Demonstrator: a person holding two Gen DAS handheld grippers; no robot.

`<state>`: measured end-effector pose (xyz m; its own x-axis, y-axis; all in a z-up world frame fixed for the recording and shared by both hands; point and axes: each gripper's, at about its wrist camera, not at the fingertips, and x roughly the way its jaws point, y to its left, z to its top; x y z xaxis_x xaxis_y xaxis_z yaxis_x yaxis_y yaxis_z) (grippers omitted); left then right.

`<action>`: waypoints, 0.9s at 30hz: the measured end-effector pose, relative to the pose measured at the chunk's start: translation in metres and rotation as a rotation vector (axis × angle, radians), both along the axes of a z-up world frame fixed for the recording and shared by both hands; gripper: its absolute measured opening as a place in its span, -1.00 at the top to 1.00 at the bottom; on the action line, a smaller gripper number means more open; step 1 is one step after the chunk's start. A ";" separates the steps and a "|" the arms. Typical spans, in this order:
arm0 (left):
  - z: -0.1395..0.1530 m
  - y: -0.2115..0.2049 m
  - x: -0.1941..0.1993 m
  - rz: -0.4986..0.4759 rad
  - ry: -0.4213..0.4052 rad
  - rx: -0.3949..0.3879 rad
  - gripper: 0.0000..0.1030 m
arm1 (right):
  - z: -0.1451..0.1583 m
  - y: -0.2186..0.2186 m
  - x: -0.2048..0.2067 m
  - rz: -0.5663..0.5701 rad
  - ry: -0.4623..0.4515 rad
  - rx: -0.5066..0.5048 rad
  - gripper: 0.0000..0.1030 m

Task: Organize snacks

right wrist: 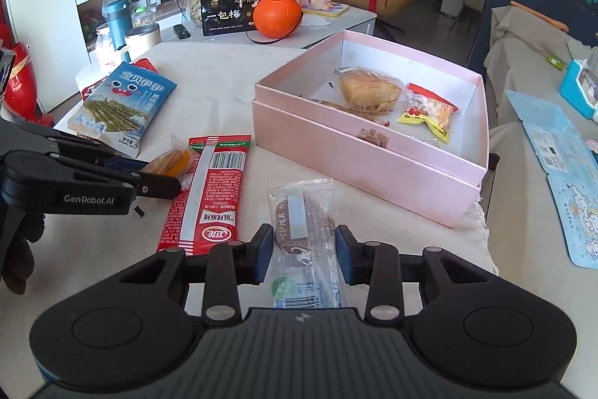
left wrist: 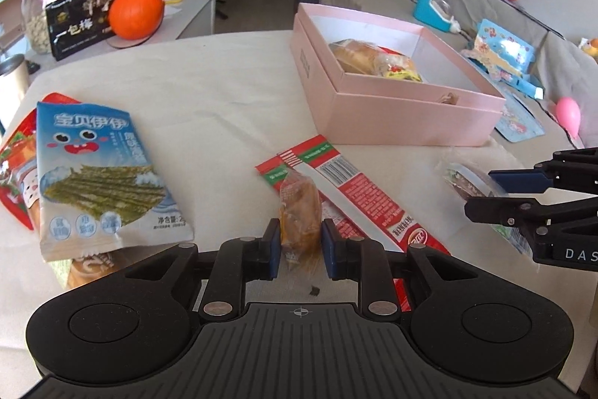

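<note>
Left gripper [left wrist: 300,239] clenching on orange snack packet [left wrist: 300,212], right gripper [right wrist: 302,254] standing released astride clear-wrapped brown snack [right wrist: 301,217], both pointing lengthwise toward pink box [right wrist: 377,174] lying ahead.

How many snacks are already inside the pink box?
4 visible: a bread bun at the middle, a yellow-red packet to its right, a brown wrapped piece by the near wall, and a partly hidden packet under the bun. More may be hidden.

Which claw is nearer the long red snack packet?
Left. The left claw straddles an orange snack overlapping the long red snack packet; the right claw straddles a clear-wrapped snack beside it.
</note>
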<state>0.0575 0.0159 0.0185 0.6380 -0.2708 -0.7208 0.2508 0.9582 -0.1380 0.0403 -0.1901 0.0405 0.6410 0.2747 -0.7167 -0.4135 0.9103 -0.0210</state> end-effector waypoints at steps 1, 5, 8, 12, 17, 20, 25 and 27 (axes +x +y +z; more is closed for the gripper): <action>0.000 -0.003 -0.002 -0.023 -0.008 0.020 0.52 | -0.001 -0.003 -0.001 -0.005 0.006 0.005 0.31; 0.000 -0.010 -0.017 -0.080 -0.046 0.061 0.56 | -0.001 -0.012 -0.005 -0.019 0.003 -0.002 0.31; 0.012 -0.009 -0.026 -0.078 -0.087 0.009 0.56 | 0.005 -0.017 -0.006 -0.028 0.003 0.005 0.31; 0.048 -0.013 -0.036 -0.086 -0.197 -0.023 0.56 | 0.025 -0.026 -0.008 -0.035 -0.022 0.059 0.31; 0.116 -0.017 -0.014 -0.142 -0.360 -0.195 0.56 | 0.080 -0.037 0.000 -0.063 -0.147 0.108 0.31; 0.140 -0.031 0.044 -0.192 -0.372 -0.309 0.52 | 0.123 -0.039 0.033 -0.114 -0.219 0.150 0.29; 0.103 -0.043 0.116 -0.068 -0.178 -0.267 0.47 | 0.156 -0.041 0.105 -0.236 -0.210 0.166 -0.21; 0.092 -0.026 0.101 -0.062 -0.183 -0.292 0.47 | 0.150 -0.047 0.106 -0.252 -0.190 0.171 -0.21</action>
